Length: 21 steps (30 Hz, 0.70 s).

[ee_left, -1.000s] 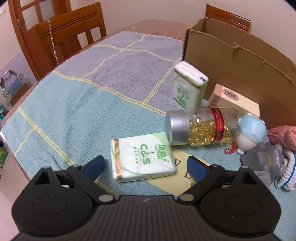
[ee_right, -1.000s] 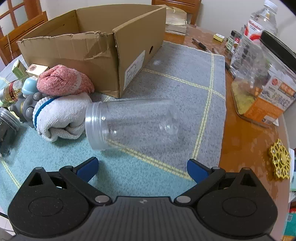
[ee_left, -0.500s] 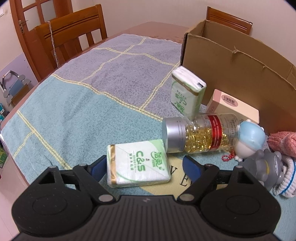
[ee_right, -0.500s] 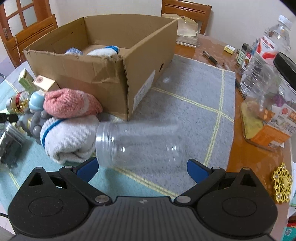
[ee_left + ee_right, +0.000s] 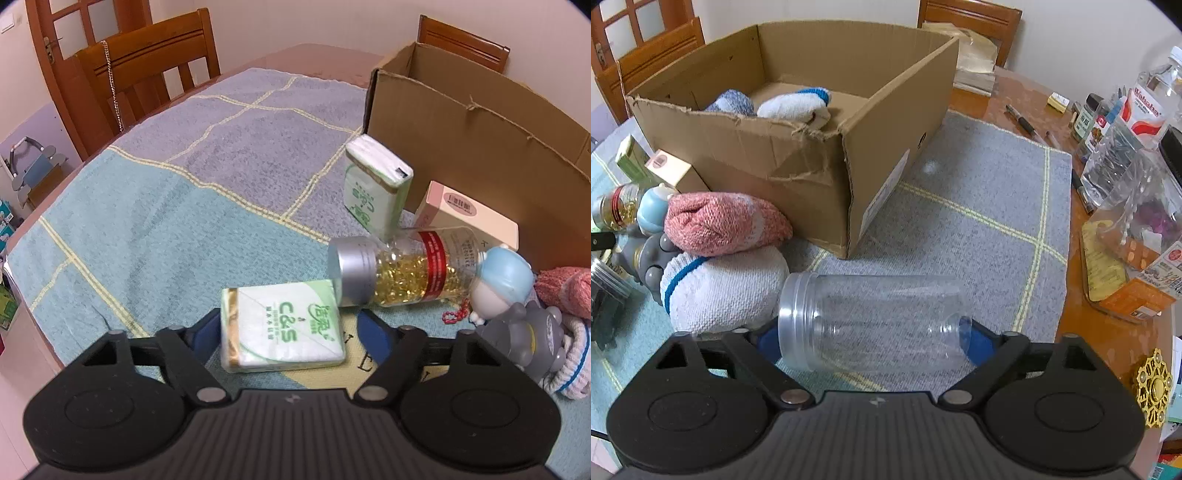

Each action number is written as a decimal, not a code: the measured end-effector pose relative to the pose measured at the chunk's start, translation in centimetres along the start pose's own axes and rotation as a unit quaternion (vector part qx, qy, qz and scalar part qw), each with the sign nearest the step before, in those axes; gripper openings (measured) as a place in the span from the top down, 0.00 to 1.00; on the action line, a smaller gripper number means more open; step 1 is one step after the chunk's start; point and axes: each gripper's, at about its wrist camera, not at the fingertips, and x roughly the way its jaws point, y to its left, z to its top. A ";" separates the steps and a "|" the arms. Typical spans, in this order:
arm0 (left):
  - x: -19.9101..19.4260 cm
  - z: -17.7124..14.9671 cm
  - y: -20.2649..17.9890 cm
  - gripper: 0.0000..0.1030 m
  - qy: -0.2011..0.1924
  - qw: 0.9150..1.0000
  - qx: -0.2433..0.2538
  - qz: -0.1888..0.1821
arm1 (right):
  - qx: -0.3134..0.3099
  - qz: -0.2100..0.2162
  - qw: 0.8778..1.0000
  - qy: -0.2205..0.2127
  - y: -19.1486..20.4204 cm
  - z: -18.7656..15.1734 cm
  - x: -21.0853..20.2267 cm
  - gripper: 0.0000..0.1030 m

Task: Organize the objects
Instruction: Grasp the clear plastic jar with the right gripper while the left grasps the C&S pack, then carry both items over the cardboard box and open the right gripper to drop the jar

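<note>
A green-and-white tissue pack [image 5: 282, 328] lies flat on the cloth between the fingers of my left gripper [image 5: 290, 330]. Its jaws are closing: the left pad meets the pack's edge, and a sliver of mat shows at the right pad. A clear empty jar [image 5: 871, 325] lies on its side across my right gripper [image 5: 873, 341]. Those jaws are closing too, with a blue pad against the mouth rim and the other against the base. The open cardboard box [image 5: 812, 162] [image 5: 461, 140] stands behind, holding two rolled socks [image 5: 794, 105].
Beside the box lie a second tissue pack [image 5: 376, 184], a pink carton [image 5: 469, 214], a capsule bottle [image 5: 402, 273], small figurines [image 5: 506, 288], a pink sock [image 5: 720, 223] and a white sock [image 5: 727, 291]. Bottles, bags and pens [image 5: 1126, 177] crowd the table's right edge.
Both grippers' fingers have come inward, the left around the tissue pack, the right onto the jar's ends. The right view has pulled back and up, so the box's inside now shows.
</note>
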 end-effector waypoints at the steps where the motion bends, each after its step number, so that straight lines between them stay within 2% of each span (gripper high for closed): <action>1: -0.1 0.0 0.1 0.30 0.001 1.000 -0.001 0.000 | 0.000 -0.001 1.000 0.001 0.0 0.0 0.0 0.08; 4: -0.2 0.0 0.4 0.36 0.000 1.000 0.002 -0.001 | 0.001 -0.005 1.000 0.006 0.1 0.1 -0.1 0.08; 14: -0.6 0.7 1.8 0.37 0.024 0.998 0.046 -0.027 | 0.025 -0.013 0.999 0.014 -0.2 0.8 -2.1 0.08; 21: -2.2 1.7 2.9 0.37 0.033 0.993 0.098 -0.054 | 0.036 -0.025 0.999 0.003 0.2 1.3 -4.8 0.08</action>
